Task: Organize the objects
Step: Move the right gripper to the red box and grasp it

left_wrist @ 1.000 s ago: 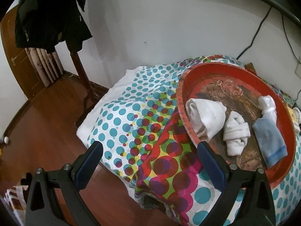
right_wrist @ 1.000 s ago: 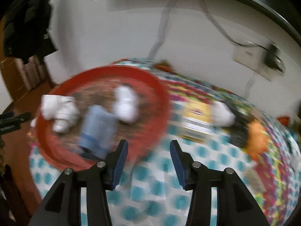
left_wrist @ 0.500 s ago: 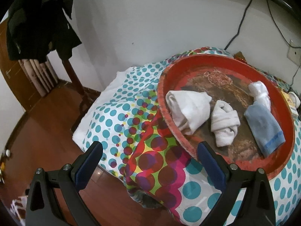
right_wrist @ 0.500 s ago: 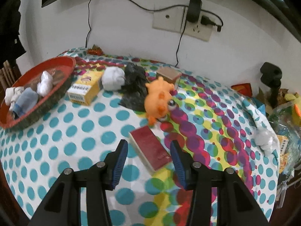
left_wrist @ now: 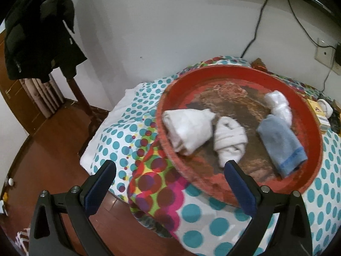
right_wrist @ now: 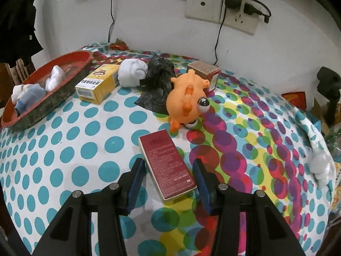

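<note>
A round red tray [left_wrist: 315, 140] on the dotted tablecloth holds three rolled white socks [left_wrist: 187, 130] and a blue sock [left_wrist: 281, 143]. My left gripper [left_wrist: 170, 170] hovers over the tray's near rim, open wide with nothing between its fingers. In the right wrist view a flat dark-red box [right_wrist: 168, 162] lies on the cloth between the fingers of my right gripper [right_wrist: 168, 167]. Its jaws are closing, and a thin gap still shows on each side of the box. The tray [right_wrist: 64, 93] sits far left there.
Beyond the red box lie an orange toy [right_wrist: 187, 100], a black bag [right_wrist: 157, 81], a white sock ball [right_wrist: 132, 73], a yellow carton [right_wrist: 98, 83] and a small brown box [right_wrist: 203, 73]. Another white sock [right_wrist: 319, 166] lies at the right edge. Cables hang on the wall behind.
My right gripper swung from over the tray to the table's middle and came down around the dark-red box, its jaws narrowing. The left gripper shifted a little, so the tray sits more central.
</note>
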Available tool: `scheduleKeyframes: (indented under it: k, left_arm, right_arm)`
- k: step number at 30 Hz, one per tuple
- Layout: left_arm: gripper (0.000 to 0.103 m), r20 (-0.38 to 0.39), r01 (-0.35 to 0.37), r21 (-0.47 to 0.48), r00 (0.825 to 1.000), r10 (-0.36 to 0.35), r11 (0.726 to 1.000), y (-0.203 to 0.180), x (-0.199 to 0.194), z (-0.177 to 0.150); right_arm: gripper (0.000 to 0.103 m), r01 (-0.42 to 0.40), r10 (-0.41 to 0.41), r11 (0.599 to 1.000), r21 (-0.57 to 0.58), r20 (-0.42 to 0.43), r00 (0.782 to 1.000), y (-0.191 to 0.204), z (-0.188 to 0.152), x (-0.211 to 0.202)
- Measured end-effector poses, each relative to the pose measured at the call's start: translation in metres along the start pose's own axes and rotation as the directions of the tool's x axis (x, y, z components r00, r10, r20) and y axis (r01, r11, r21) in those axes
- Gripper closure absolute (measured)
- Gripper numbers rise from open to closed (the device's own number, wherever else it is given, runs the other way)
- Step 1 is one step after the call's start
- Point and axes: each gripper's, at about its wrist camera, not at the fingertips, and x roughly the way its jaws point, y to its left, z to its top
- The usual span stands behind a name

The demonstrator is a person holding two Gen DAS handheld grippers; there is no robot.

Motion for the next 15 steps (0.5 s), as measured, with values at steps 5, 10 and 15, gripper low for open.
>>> scheduleKeyframes:
  k: [5, 10, 15]
  left_arm:
    - [0.001, 0.029, 0.052, 0.063, 0.998, -0.054, 0.997, -0.034, -0.02, 0.011]
    - [0.001, 0.025, 0.164, 0.159, 0.985, -0.17, 0.974, -0.093, -0.039, 0.023]
    - [0.001, 0.01, 0.254, 0.281, 0.963, -0.268, 0.925, -0.161, -0.051, 0.027]
  right_arm:
    - [0.074, -0.001, 0.001, 1.0, -0.004, 0.004, 1.0, 0.002, -0.002, -0.001]
    - [0.074, 0.033, -0.033, 0.999, 0.023, 0.003, 0.999, -0.007, -0.006, -0.004]
    - [0.074, 0.046, -0.046, 0.995, 0.094, -0.003, 0.999, -0.026, -0.013, -0.007]
